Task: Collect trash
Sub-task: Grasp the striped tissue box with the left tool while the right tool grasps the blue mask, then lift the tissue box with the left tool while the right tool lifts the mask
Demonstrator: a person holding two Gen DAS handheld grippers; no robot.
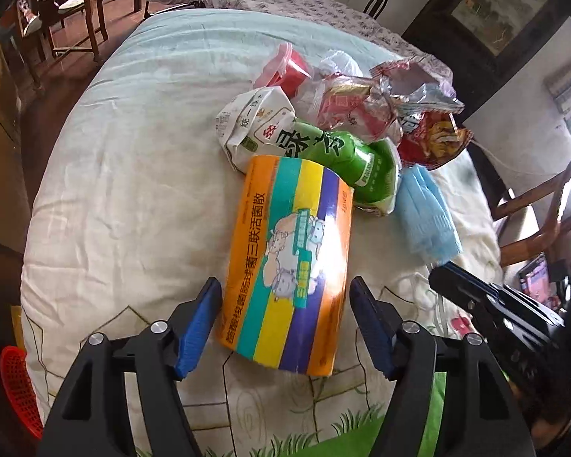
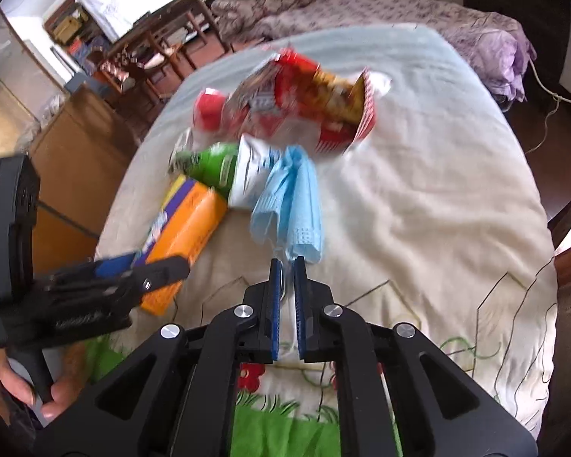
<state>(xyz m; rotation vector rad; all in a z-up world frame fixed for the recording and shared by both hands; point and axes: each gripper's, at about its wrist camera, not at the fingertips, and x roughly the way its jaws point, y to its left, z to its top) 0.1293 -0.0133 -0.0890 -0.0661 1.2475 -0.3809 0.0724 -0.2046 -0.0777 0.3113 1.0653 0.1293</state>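
trash pile sits mid-bed on the quilt. left claw wide open, striped box between pads, not touching. right claw squeezed nearly shut on blue mask's ear loop; blue mask just beyond its tips.

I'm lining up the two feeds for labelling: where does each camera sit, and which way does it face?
Left wrist: sits behind the left tongs, looks steeply down at the striped box between their open pads; the right tongs enter at right.
Right wrist: sits behind the right tongs, looks down the quilt; they pinch the blue mask's ear loop; the left tongs and hand show.
Shared: box, mask, green bottle, quilt.
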